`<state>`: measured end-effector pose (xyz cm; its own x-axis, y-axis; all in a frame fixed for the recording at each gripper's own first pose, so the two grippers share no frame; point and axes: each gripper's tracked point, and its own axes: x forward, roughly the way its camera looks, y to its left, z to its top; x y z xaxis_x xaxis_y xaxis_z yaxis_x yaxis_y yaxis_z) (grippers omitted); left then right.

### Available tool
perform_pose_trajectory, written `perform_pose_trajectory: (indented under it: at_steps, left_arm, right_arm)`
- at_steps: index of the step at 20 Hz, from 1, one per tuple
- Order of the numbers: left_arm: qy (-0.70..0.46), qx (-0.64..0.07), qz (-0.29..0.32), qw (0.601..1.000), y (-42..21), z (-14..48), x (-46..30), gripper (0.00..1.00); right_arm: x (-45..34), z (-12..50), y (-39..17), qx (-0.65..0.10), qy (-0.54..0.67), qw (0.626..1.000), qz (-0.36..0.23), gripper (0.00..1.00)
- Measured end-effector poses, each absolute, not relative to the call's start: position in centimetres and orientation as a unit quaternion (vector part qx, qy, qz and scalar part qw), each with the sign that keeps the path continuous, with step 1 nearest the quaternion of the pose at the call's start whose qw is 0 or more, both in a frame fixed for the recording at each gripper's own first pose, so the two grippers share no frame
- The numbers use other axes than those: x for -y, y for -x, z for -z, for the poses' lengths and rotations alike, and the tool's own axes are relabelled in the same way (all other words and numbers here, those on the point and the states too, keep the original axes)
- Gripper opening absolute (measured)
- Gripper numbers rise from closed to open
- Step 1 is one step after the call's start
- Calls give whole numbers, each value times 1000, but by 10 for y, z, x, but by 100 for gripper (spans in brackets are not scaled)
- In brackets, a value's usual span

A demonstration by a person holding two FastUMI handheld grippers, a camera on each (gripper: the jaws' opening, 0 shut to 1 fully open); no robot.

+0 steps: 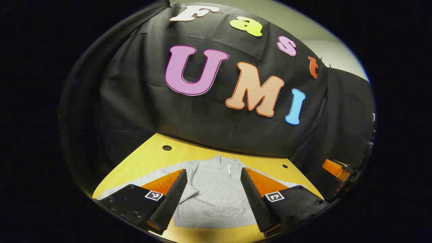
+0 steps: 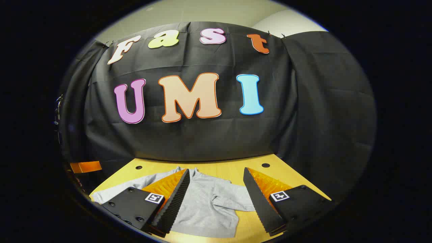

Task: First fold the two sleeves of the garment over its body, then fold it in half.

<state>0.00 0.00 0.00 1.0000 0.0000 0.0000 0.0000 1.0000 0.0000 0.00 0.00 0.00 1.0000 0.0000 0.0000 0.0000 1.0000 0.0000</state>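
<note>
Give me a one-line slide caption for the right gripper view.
Open right tongs hover above a grey garment lying flat on the wooden table, sleeves unfolded.

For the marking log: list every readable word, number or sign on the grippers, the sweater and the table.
No readable text on any of them.
Left gripper: a square black-and-white code tag on each finger, a pattern, no words.
Right gripper: the same kind of pattern squares, no words.
Grey sweater: no print or label legible.
Table: plain wood, no writing.
</note>
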Motion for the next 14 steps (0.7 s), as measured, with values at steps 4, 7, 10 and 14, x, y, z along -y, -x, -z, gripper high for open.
perform_pose_trajectory:
  at_steps: [4, 7, 10, 14]
  left_arm:
    - [-13, -3, -13, 1000, 5, 5, -7, 93]
    - [-17, -9, -16, 1000, 7, 10, -7, 93]
    - [-20, -12, -18, 1000, 10, 13, -8, 93]
    - [-32, -19, -18, 999, 12, 18, -8, 93]
  right_arm:
    - [1, 7, -2, -8, 4, 1000, 0, 99]
    - [0, 9, -3, -13, 4, 1000, -3, 98]
    - [0, 11, -2, -12, 10, 1000, -4, 99]
    - [2, 18, 1, -20, 6, 1000, -3, 99]
